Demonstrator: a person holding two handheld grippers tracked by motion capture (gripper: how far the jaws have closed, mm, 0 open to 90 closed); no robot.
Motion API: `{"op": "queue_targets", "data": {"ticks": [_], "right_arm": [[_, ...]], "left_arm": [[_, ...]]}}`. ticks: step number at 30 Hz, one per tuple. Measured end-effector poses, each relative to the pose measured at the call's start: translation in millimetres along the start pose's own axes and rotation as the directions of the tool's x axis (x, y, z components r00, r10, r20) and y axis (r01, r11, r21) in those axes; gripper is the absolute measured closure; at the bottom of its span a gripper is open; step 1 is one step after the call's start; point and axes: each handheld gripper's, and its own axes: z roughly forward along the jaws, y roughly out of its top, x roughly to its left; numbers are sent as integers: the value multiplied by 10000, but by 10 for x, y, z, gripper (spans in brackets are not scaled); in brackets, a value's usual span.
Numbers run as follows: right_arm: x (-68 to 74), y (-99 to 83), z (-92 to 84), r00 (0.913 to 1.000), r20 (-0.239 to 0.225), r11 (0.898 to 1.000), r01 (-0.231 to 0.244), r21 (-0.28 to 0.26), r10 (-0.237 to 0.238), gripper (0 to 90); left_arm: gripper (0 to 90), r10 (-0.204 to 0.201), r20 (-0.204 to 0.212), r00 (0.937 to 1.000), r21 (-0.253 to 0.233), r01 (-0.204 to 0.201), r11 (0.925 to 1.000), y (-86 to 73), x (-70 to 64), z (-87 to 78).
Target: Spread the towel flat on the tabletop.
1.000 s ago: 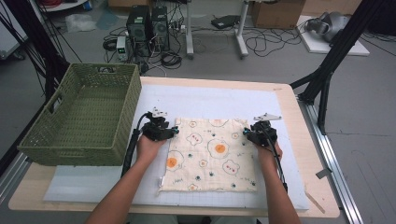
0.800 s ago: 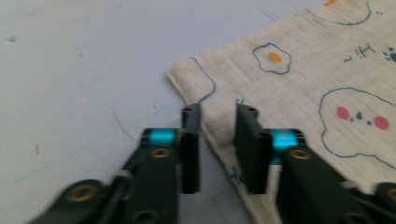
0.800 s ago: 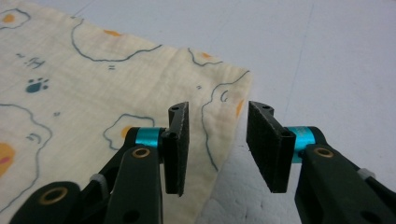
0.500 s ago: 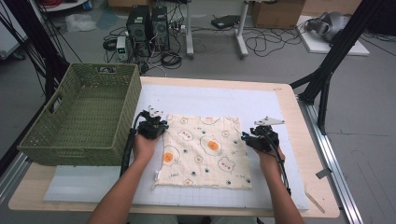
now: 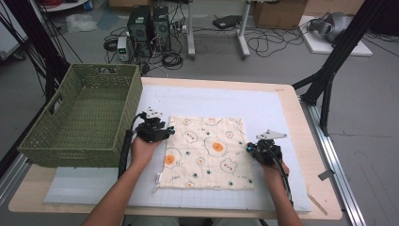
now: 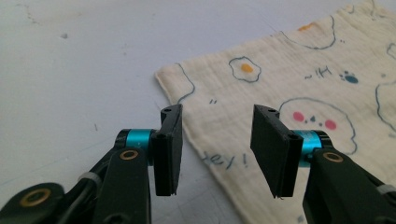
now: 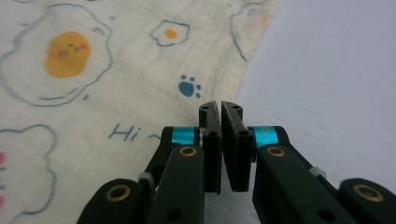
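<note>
Cream cloth (image 5: pixel 206 153) w/ printed pattern: fried eggs w/ orange yolks, blue-outlined cloud shapes w/ pink cheeks, small dark blue paw prints, blue "Hi" and "Hey!" lettering. It lies on a pale blue-white mat (image 5: pixel 263 106) faintly gridded near the front edge, over a light wood table (image 5: pixel 301 101). Olive-green woven basket (image 5: pixel 82 117) at the table's left edge. Left gripper (image 6: pixel 217 142) & right gripper (image 7: pixel 220 140): both black w/ turquoise bands and brass-coloured rivets. Grey floor (image 5: pixel 226 61) beyond, w/ black cables.

Cloth (image 7: pixel 116 84) print: "Hi" beside paw mark; near left edge "Hey!".
</note>
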Motion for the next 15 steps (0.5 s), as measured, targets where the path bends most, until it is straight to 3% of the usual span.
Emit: {"op": "queue_targets", "data": {"ticks": [2,5,7,9,10,14,15], "right_arm": [[-10,-11,-13,9992,66,9992,-402,-9,402,794],[-7,-30,-80,9992,10,9988,-395,-298,395,635],[-22,-45,-159,9987,4,9975,-510,-499,511,599],[-41,-65,-232,9982,-26,9958,-605,-686,604,553],[-44,-82,-265,9978,-53,9953,-669,-699,667,526],[-32,-189,-387,9982,-238,9966,-573,-592,560,488],[-21,-224,-411,9974,-355,9966,-648,-510,630,477]], "left_arm": [[555,30,35,10000,-73,-30,10000,-60,-27,-34],[558,48,294,9996,35,-49,10000,-197,-81,-106],[573,364,453,9983,110,-369,9993,-257,-139,-160],[575,435,591,9973,16,-437,9990,-309,-187,-201],[575,529,666,9964,286,-549,9981,-318,-209,-207],[600,1221,498,9913,747,-1256,9893,-371,-286,-208],[636,1235,542,9909,580,-1266,9903,-393,-293,-208]]}}
